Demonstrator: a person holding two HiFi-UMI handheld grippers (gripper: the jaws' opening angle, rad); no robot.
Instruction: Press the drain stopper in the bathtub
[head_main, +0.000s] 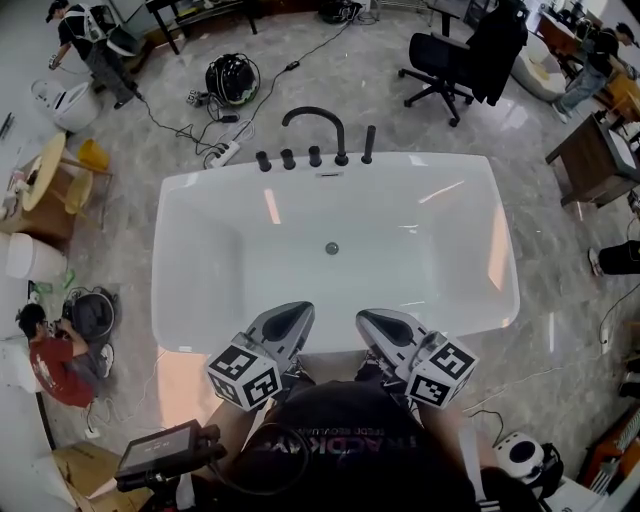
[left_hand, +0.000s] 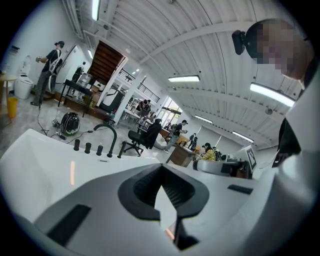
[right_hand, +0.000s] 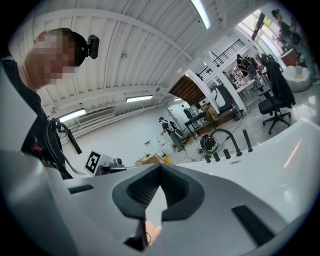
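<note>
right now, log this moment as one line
left hand-held gripper: shut, empty | right hand-held gripper: shut, empty | both over bathtub near rim | drain stopper: untouched

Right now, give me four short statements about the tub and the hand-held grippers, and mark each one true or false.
1. The drain stopper lies on the floor of the bathtub, and neither gripper touches it. True.
2. The left hand-held gripper is clamped on the stopper. False: it is shut on nothing, near the tub's near rim.
3. The faucet stands at the far rim. True.
4. The right hand-held gripper has its jaws wide apart. False: they are together.
</note>
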